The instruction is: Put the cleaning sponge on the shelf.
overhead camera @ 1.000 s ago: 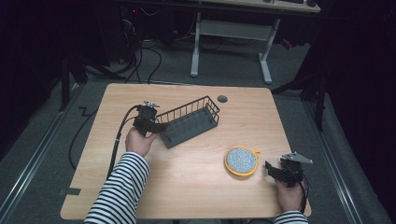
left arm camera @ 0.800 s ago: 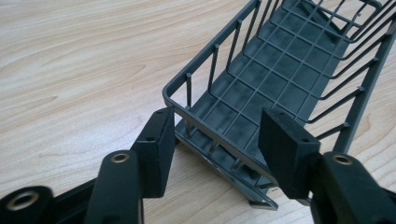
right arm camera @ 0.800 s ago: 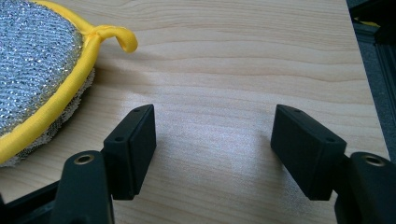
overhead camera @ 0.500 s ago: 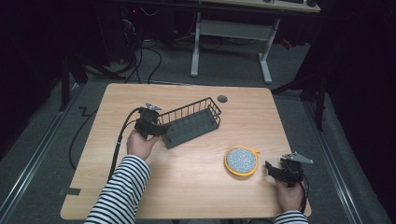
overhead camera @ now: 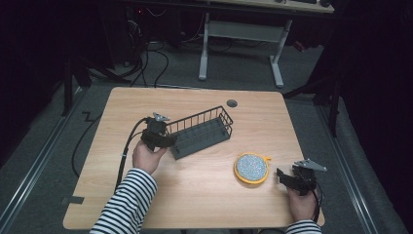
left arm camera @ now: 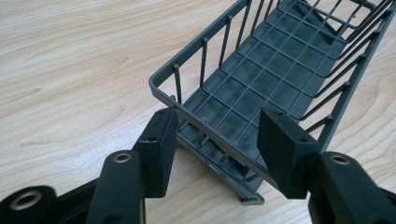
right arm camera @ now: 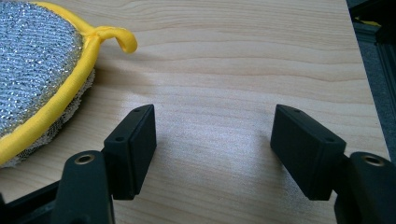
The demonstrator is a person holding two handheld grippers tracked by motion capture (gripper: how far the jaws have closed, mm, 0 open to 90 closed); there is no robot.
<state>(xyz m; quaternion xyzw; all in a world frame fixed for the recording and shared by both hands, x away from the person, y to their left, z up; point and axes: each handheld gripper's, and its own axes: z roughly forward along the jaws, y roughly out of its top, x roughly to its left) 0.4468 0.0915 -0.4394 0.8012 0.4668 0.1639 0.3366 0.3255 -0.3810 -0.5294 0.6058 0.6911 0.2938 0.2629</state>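
A dark grey wire basket [overhead camera: 199, 132] lies at an angle on the wooden table, left of the middle. My left gripper [overhead camera: 163, 141] is shut on its near short end. In the left gripper view the two black pads [left arm camera: 161, 140] clamp the corner of the basket [left arm camera: 280, 70] across its end wall. A round silver scrubber with a yellow rim [overhead camera: 252, 167] lies at the right. My right gripper [overhead camera: 285, 176] rests just right of it, open. In the right gripper view nothing but bare wood lies between its jaws [right arm camera: 212, 126], and the scrubber [right arm camera: 32, 70] sits at the upper left.
The table [overhead camera: 195, 204] has a round cable hole [overhead camera: 232, 103] near its far edge. A black cable [overhead camera: 127, 146] trails from the left gripper over the left side. A white desk frame [overhead camera: 204, 48] stands on the floor beyond.
The left hand has shifted slightly at the basket's end, and the basket has turned a little with it. The right hand and the scrubber have stayed put.
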